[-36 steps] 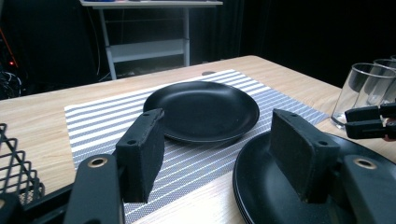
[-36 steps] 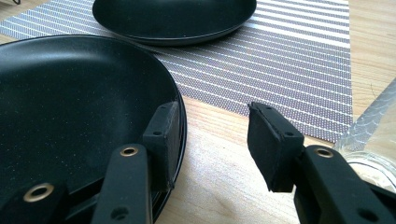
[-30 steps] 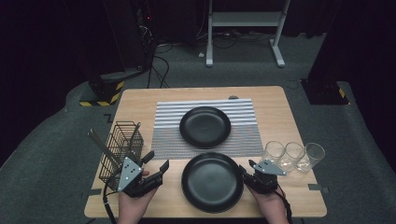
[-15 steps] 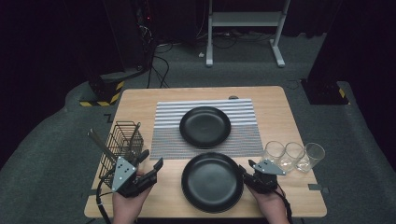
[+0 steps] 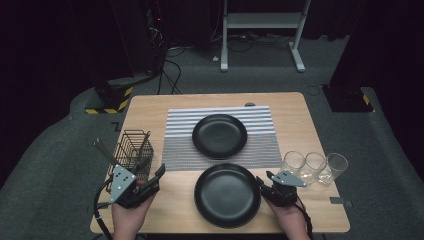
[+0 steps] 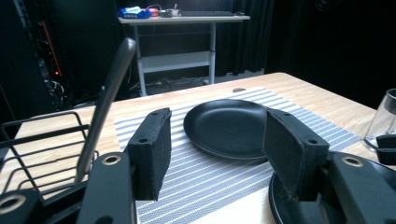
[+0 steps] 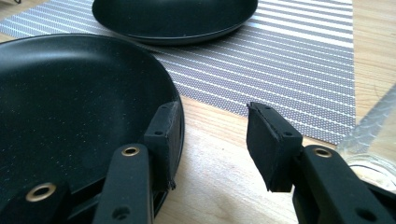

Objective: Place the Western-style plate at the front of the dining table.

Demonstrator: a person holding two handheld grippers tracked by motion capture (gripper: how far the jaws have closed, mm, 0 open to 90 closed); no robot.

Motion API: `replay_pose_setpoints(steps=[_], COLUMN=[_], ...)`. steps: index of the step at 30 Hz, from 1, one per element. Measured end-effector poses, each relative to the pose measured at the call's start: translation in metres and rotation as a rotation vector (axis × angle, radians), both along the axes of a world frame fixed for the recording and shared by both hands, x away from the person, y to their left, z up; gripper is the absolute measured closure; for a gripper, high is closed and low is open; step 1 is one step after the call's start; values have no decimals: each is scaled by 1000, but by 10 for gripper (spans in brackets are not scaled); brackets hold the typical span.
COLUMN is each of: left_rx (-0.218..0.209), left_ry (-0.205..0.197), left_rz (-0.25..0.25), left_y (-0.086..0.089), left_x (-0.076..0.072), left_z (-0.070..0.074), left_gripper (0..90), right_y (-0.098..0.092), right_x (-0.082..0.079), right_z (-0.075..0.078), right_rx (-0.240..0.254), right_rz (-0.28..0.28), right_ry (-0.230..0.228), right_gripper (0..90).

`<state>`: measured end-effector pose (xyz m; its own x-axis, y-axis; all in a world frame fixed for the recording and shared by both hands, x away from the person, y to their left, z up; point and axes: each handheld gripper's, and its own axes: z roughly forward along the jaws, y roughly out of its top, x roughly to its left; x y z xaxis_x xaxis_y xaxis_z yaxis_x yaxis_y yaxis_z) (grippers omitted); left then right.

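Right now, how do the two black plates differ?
The far plate lies on the striped mat; the near plate sits on bare table. The near plate looks slightly larger and has the right tool at its rim; the far plate is untouched. Both are round, black, empty.

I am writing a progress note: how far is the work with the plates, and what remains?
Done: one black plate sits on the striped placemat. In hand: the right gripper, open, has one jaw at the near plate's rim; nothing is gripped. The left gripper, empty, has just been closing slightly. Probably left: that plate, the cutlery in the wire basket, the three glasses.
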<state>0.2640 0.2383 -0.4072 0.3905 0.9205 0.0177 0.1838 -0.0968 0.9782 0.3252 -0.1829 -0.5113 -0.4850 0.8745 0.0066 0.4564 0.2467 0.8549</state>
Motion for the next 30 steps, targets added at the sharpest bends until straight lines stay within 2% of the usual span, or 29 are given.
replay_pose_setpoints(steps=[3, 8, 13, 15, 22, 30], left_rx=[-4, 15, 21, 31, 28, 18], left_ry=[2, -3, 4, 7, 32, 28], left_rz=[7, 37, 58, 69, 97, 106], left_y=[3, 8, 14, 16, 24, 28], left_x=[1, 3, 6, 7, 13, 19], left_z=[4, 11, 16, 18, 22, 30], left_gripper=[422, 419, 409, 403, 390, 385], right_y=[-3, -4, -8, -9, -10, -16], right_x=[0, -1, -4, -4, -5, -6], right_z=[1, 3, 5, 6, 6, 7], right_rx=[9, 8, -21, -15, -33, -12], right_rz=[-11, -24, -22, -19, -4, -21], right_ry=[0, 2, -35, -27, -20, -24], right_gripper=[542, 544, 552, 548, 537, 529])
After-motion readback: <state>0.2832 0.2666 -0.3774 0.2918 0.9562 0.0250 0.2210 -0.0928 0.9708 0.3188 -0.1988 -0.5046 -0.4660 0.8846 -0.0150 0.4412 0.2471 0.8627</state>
